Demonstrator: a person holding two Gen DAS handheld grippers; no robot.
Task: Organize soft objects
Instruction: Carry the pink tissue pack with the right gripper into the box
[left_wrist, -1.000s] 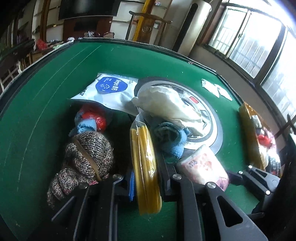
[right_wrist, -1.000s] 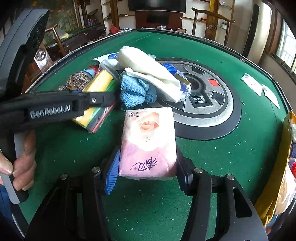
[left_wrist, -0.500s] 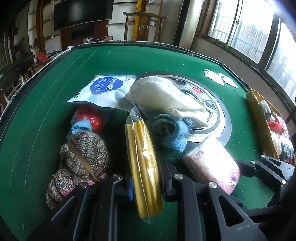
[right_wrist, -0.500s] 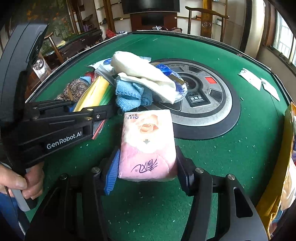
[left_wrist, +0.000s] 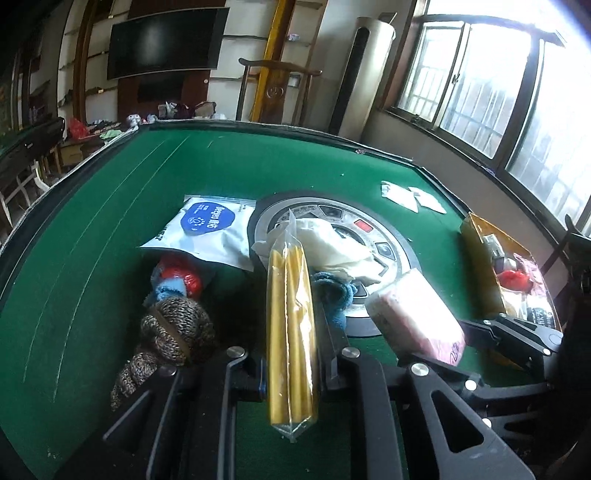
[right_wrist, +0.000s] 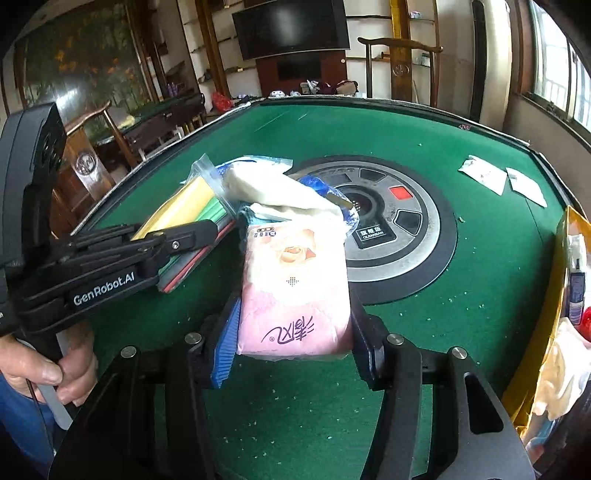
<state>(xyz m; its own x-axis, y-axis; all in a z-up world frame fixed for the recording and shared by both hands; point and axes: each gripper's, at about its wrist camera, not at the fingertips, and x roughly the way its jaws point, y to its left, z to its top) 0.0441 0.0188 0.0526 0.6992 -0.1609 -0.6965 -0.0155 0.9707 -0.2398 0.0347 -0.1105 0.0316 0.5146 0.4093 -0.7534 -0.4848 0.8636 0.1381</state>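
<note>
Left gripper (left_wrist: 291, 373) pinching thin cloth pack (left_wrist: 291, 332) on edge, clear of worktop (left_wrist: 110, 221); slick film may slip or swing.
Right gripper (right_wrist: 293, 332) clamped on tissue pack (right_wrist: 293, 288), raised; soft pack may squeeze out. Grippers close together: collision risk.

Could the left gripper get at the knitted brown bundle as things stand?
Probably not yet: the left gripper is shut on the clear pack of yellow cloths. The knitted brown bundle lies uncovered just beside it on the green table, so the path looks free.
</note>
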